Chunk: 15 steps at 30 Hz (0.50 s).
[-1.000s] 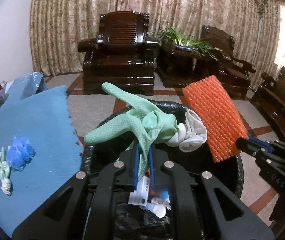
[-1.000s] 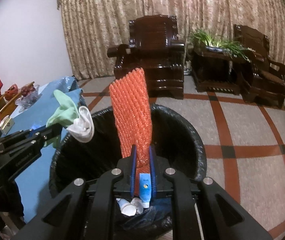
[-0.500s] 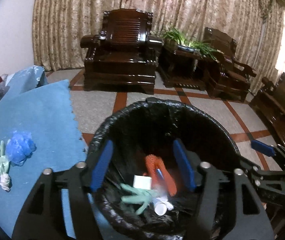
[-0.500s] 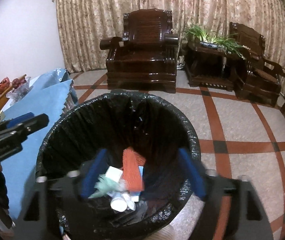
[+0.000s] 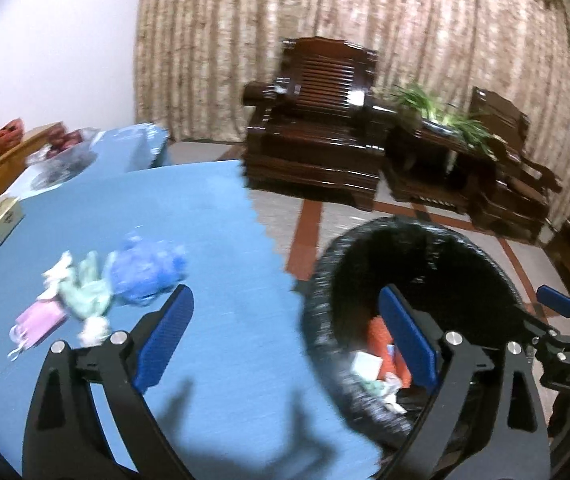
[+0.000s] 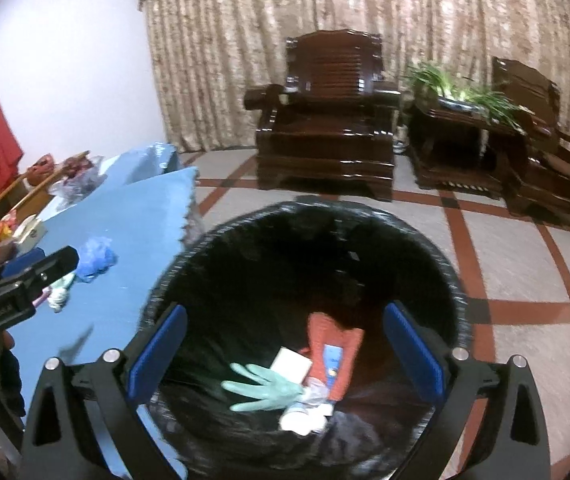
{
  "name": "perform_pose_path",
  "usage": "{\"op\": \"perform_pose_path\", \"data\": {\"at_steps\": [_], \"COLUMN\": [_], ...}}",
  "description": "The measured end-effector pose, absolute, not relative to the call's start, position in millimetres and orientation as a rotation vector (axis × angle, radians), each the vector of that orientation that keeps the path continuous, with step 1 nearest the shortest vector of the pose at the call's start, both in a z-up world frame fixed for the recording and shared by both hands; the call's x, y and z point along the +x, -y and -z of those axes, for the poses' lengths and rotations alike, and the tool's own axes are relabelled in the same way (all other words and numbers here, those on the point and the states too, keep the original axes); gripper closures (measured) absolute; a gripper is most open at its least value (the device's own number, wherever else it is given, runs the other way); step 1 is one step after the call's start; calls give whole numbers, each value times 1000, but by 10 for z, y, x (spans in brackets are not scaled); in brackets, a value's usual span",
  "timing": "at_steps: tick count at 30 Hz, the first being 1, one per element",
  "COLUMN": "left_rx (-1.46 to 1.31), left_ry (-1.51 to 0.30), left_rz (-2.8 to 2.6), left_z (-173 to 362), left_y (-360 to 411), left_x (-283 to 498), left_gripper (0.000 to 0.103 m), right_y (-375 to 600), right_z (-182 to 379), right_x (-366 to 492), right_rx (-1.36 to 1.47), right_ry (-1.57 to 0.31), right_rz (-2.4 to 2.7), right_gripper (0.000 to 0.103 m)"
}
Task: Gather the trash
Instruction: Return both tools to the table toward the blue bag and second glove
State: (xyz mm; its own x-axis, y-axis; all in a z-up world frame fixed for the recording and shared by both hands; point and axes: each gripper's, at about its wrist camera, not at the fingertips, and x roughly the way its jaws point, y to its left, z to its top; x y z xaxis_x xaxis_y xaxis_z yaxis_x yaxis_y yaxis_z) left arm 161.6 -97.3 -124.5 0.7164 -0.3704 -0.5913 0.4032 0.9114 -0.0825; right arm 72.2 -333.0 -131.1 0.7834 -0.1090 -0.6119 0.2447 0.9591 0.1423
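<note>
Hand-held gripper (image 6: 285, 354) agape over bin (image 6: 437, 248)

A black-lined bin (image 6: 425, 240) is being shown holding a mint-green glove (image 6: 269, 390) and orange ribbed mesh (image 6: 325, 340); at nine o'clock, a blue cloth (image 6: 141, 208) is being seen

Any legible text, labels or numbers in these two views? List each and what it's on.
"DAS", first letter unsure: embossed on the body of the right gripper.
Embossed word on the left gripper: blurred, unreadable.
Blue label on the tube in the trash bin: unreadable.
</note>
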Motion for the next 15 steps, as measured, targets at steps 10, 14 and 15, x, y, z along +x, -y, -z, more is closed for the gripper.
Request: {"op": "perform_pose_path", "data": {"at_steps": [10,14,15], "left_rx": [2,-7,-8], "left_ry": [-627,-616,-614], "left_rz": [235,171,153], "left_z": [1205,1191,1199], "left_y": [63,-229,-314], "left_x": [1714,1763,1786], "left_gripper": [12,12,12], "right_y": [2628,2384,2306], "right_z": [1151,1125,1128], "right_x": [1114,1304,1371], "right_rx": [130,108,100], "right_ry": [-601,-585,-585], "right_rz": [42,-5,-19], "right_gripper": [6,6,6]}}
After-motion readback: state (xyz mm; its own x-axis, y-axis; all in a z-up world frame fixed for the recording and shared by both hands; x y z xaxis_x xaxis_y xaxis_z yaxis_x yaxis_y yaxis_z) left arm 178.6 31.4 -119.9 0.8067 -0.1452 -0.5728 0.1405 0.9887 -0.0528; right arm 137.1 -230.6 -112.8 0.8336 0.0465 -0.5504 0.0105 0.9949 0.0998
